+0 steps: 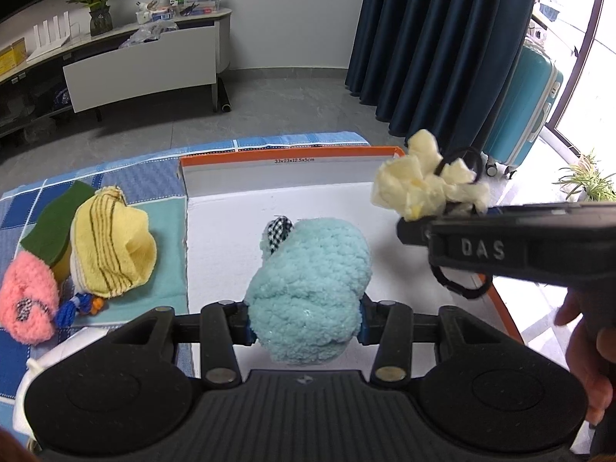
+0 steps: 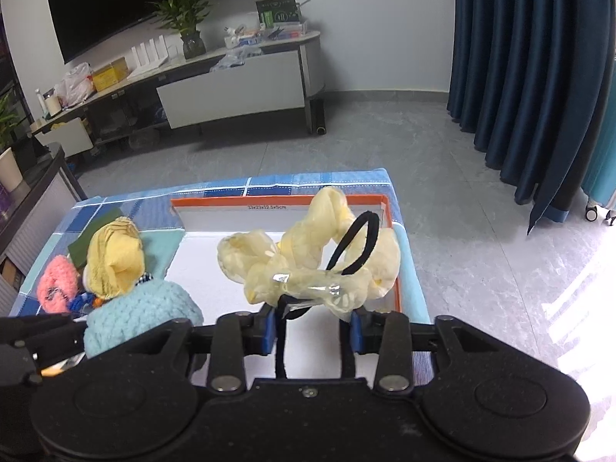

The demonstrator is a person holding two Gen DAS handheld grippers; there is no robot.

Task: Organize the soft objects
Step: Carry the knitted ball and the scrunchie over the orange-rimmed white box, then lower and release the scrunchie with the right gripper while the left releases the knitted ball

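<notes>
A fluffy light-blue knitted piece [image 1: 308, 288] with a small black-and-white checked patch sits squeezed between the jaws of the left gripper [image 1: 304, 323], which are drawn in tight against both its sides, holding it above the white floor of an orange-rimmed box [image 1: 292, 151]. To its right, a pale yellow scrunchie-like bundle [image 2: 308, 265] with a black elastic loop [image 2: 356, 240] lies across the front of the right gripper [image 2: 312, 325]; those jaws stand partly apart, the blue pads [image 2: 356, 333] flank the bundle's lower edge, and whether they press on it cannot be told from either view. The bundle hangs over the right half of the box, near its orange side wall. A person's hand [image 1: 589, 350] holds the right gripper at the frame's edge.

Left of the box, on a teal cloth, rest a yellow striped knitted item [image 1: 113, 246], a pink fuzzy item [image 1: 27, 304], a green pad [image 1: 54, 227] and a small blue-and-orange tassel [image 1: 81, 306]. All lie on a worktop covered by a blue checked cloth [image 1: 127, 181]. Beyond it stand a low media cabinet [image 2: 235, 92], a potted plant [image 2: 186, 23], dark blue curtains [image 2: 531, 77] and a turquoise suitcase [image 1: 527, 107].
</notes>
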